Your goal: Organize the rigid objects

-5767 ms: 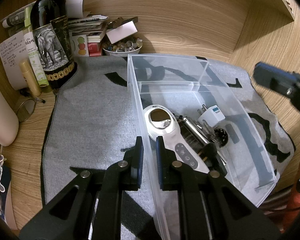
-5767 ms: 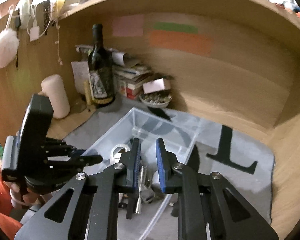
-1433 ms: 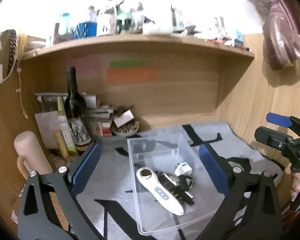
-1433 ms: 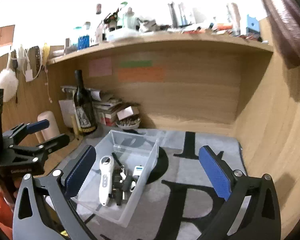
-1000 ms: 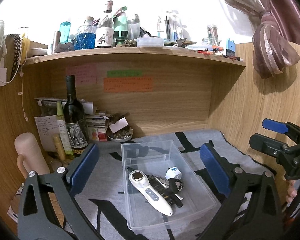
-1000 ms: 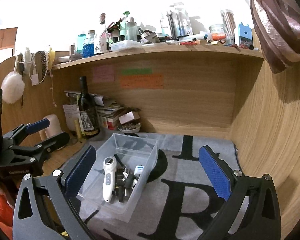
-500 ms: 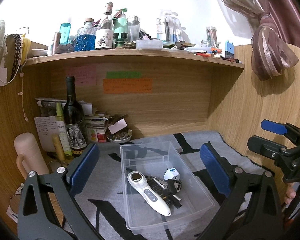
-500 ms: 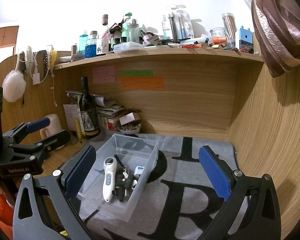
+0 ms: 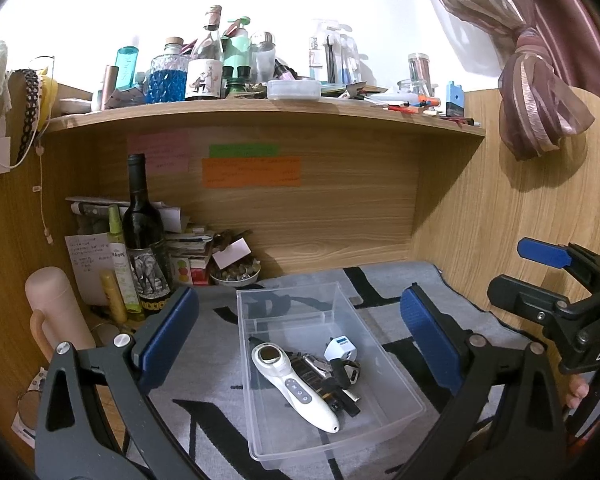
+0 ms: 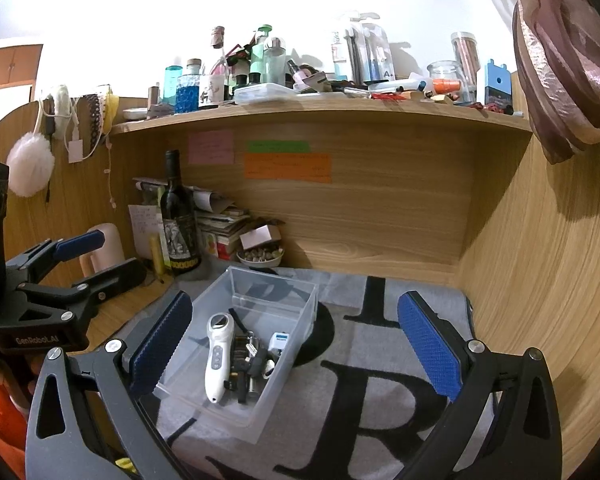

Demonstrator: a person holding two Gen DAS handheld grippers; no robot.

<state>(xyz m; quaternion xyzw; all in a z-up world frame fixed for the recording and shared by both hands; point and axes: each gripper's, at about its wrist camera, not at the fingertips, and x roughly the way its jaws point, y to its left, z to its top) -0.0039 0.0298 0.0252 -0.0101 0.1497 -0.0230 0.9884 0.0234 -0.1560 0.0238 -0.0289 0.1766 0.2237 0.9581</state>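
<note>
A clear plastic bin (image 9: 396, 364) stands on a grey mat with black letters (image 9: 204, 364). It holds a white handheld device (image 9: 292, 388), a white plug adapter (image 9: 339, 349) and several dark metal items (image 9: 328, 380). The bin (image 10: 296, 320) and the white device (image 10: 217, 354) also show in the right wrist view. My left gripper (image 9: 300, 336) is wide open and empty, held back above the bin. My right gripper (image 10: 292, 340) is wide open and empty, above the mat to the bin's right. Each gripper shows in the other's view.
A wine bottle (image 9: 144, 240), a pink flask (image 9: 52, 312), stacked books and a small bowl (image 9: 236, 276) crowd the back left corner. A wooden shelf (image 9: 260, 108) loaded with bottles runs overhead. Wooden walls close the back and right. A tied curtain (image 9: 540, 92) hangs at the right.
Both grippers were shut and close over the bin earlier; they have opened wide and drawn back and up. Over the last second they have hardly moved.
</note>
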